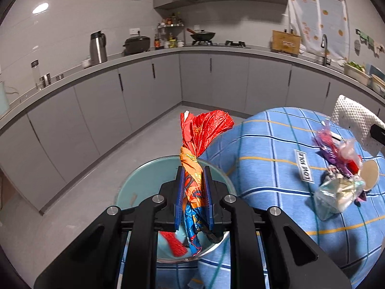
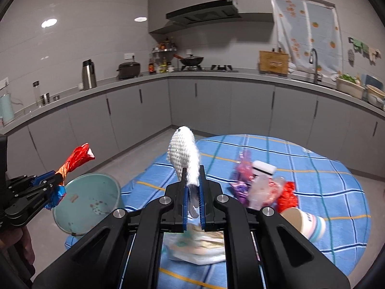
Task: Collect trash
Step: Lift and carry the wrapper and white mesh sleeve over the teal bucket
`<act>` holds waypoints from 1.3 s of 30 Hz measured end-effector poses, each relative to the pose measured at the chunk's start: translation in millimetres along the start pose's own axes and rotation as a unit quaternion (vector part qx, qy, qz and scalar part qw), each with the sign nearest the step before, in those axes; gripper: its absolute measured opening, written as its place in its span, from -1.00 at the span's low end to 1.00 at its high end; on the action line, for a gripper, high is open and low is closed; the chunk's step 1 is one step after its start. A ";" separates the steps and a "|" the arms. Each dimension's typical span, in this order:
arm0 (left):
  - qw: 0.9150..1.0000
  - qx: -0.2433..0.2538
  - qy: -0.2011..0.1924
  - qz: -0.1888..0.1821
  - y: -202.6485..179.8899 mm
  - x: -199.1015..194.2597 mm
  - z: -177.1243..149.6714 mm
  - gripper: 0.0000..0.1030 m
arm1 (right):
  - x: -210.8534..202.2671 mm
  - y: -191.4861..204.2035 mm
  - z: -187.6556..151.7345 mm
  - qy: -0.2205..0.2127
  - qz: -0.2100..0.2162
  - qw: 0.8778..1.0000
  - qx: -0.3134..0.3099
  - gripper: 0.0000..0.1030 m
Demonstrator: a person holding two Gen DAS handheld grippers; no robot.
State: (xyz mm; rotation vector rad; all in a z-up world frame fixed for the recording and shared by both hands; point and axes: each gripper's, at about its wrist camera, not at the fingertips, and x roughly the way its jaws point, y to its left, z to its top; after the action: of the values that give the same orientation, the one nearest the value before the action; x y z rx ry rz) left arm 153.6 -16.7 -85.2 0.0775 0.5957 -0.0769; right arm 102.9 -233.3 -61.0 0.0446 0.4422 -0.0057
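Observation:
My left gripper [image 1: 194,171] is shut on a crumpled red, orange and blue snack wrapper [image 1: 201,134], held over a pale teal bin [image 1: 134,185] beside the table. A red scrap [image 1: 173,242] lies in the bin. In the right wrist view the same left gripper [image 2: 56,179] and wrapper [image 2: 77,159] hang above the teal bin [image 2: 89,202] at the left. My right gripper [image 2: 193,175] is shut on a white foam net sleeve [image 2: 184,154], held above the table; that sleeve [image 1: 353,118] shows at the right edge of the left wrist view.
A round table with a blue checked cloth [image 2: 312,180] bears a pile of wrappers [image 2: 259,187], a paper cup [image 2: 305,221] on its side and a clear plastic bag [image 2: 197,245]. The same pile [image 1: 341,168] appears in the left wrist view. Grey cabinets [image 2: 216,103] line the far walls.

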 end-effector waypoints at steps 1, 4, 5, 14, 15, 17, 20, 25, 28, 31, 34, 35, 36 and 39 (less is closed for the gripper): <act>1.000 -0.003 -0.001 0.004 4.0 0.3 0.3 -0.69 | 1.7 3.8 0.6 0.000 0.004 1.000 -0.002 -0.84; 1.000 -0.010 0.000 0.012 13.9 1.7 0.1 -0.69 | 6.3 15.7 1.0 0.002 0.017 1.000 -0.009 -0.84; 1.000 -0.012 0.000 0.014 16.6 2.1 -0.2 -0.69 | 7.6 19.7 1.6 0.003 0.022 1.000 -0.011 -0.84; 0.999 -0.028 0.008 0.036 40.0 7.3 -2.2 -0.69 | 22.5 53.5 5.8 0.007 0.056 0.998 -0.026 -0.84; 0.999 -0.029 0.008 0.038 42.9 7.8 -2.5 -0.69 | 24.1 57.9 5.9 0.008 0.060 0.998 -0.027 -0.84; 0.999 -0.032 0.011 0.040 48.2 9.5 -3.4 -0.69 | 28.0 63.6 6.3 0.010 0.066 0.997 -0.030 -0.84; 0.998 -0.033 0.016 0.048 54.6 13.4 -5.8 -0.69 | 34.8 72.9 6.4 0.013 0.080 0.996 -0.034 -0.84; 0.997 -0.042 0.025 0.058 69.2 22.9 -10.4 -0.68 | 49.7 93.1 4.6 0.025 0.101 0.994 -0.045 -0.84; 0.997 -0.045 0.031 0.060 72.8 27.6 -12.9 -0.68 | 58.0 102.8 4.3 0.033 0.112 0.992 -0.055 -0.84; 0.997 -0.045 0.037 0.057 73.6 32.7 -15.8 -0.68 | 65.4 114.8 2.8 0.039 0.122 0.990 -0.061 -0.84; 0.997 -0.045 0.044 0.054 72.0 39.4 -17.4 -0.68 | 75.1 126.9 -0.6 0.048 0.137 0.987 -0.065 -0.84; 0.996 -0.046 0.047 0.052 72.9 42.1 -18.3 -0.68 | 79.9 131.9 -2.2 0.052 0.141 0.986 -0.068 -0.84; 0.996 -0.047 0.049 0.051 73.4 44.0 -19.1 -0.68 | 82.3 134.7 -3.8 0.055 0.144 0.986 -0.069 -0.84; 0.996 -0.047 0.057 0.051 76.0 52.0 -21.7 -0.68 | 94.0 145.8 -9.0 0.068 0.159 0.982 -0.073 -0.84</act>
State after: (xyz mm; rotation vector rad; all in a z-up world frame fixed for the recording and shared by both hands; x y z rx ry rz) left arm 191.6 58.3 -128.5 0.0201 0.7068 0.0549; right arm 186.2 -86.8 -103.2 -0.0292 0.5667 0.3458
